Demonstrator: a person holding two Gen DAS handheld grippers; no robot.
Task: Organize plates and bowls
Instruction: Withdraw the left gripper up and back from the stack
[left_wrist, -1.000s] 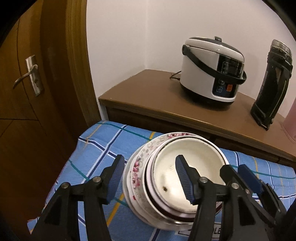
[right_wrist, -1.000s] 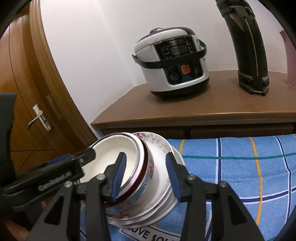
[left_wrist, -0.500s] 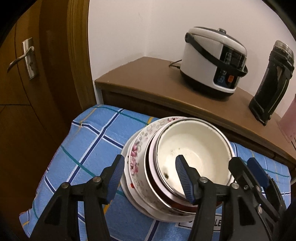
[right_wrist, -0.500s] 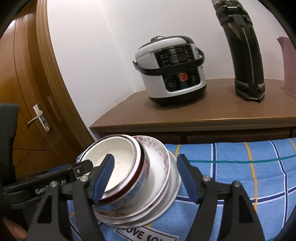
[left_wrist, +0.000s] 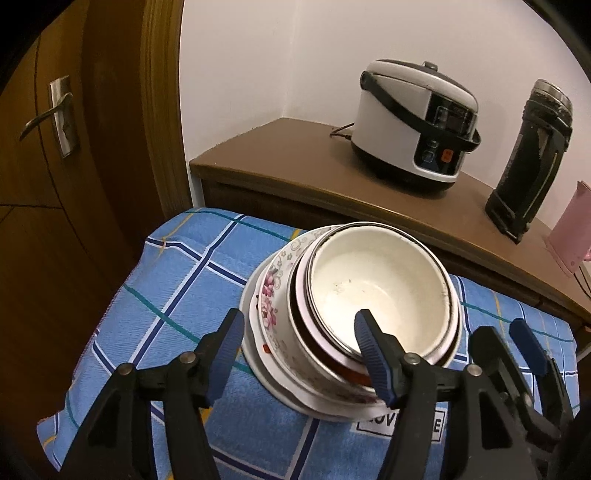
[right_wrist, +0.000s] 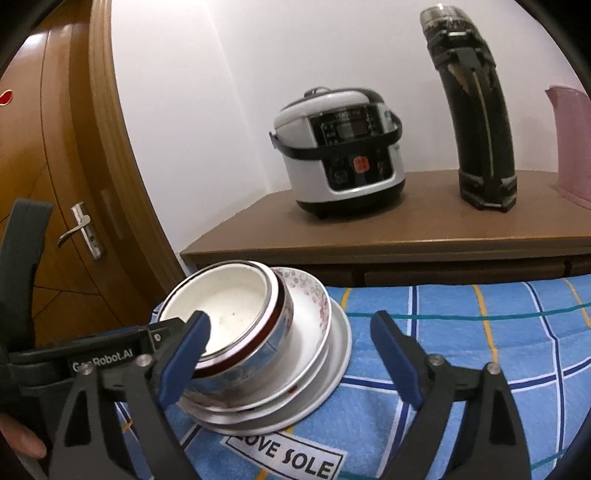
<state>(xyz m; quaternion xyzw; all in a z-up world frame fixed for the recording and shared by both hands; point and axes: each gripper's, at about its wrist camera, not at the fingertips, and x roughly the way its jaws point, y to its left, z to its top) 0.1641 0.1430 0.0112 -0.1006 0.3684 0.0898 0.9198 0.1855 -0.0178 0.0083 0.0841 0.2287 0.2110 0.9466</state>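
Observation:
A stack of dishes stands on a blue checked cloth (left_wrist: 177, 295). On top is a white-lined metal bowl (left_wrist: 376, 288), nested in a floral bowl (left_wrist: 273, 295), on a white plate (left_wrist: 255, 365). The stack also shows in the right wrist view: metal bowl (right_wrist: 236, 306), floral bowl (right_wrist: 314, 314), white plate (right_wrist: 340, 343). My left gripper (left_wrist: 299, 350) is open, its jaws astride the near rim of the stack without gripping. My right gripper (right_wrist: 288, 354) is open wide, pulled back from the stack's right side and empty.
A brown cabinet (left_wrist: 295, 170) stands behind the cloth with a rice cooker (left_wrist: 417, 122), a black flask (left_wrist: 528, 162) and a pink jug (left_wrist: 569, 236) on it. A wooden door (left_wrist: 55, 147) is at the left. The cloth's edge falls off at the front left.
My right gripper opened wide and drew back from the metal bowl's rim. My left gripper rose and pulled back a little. The stack stays put.

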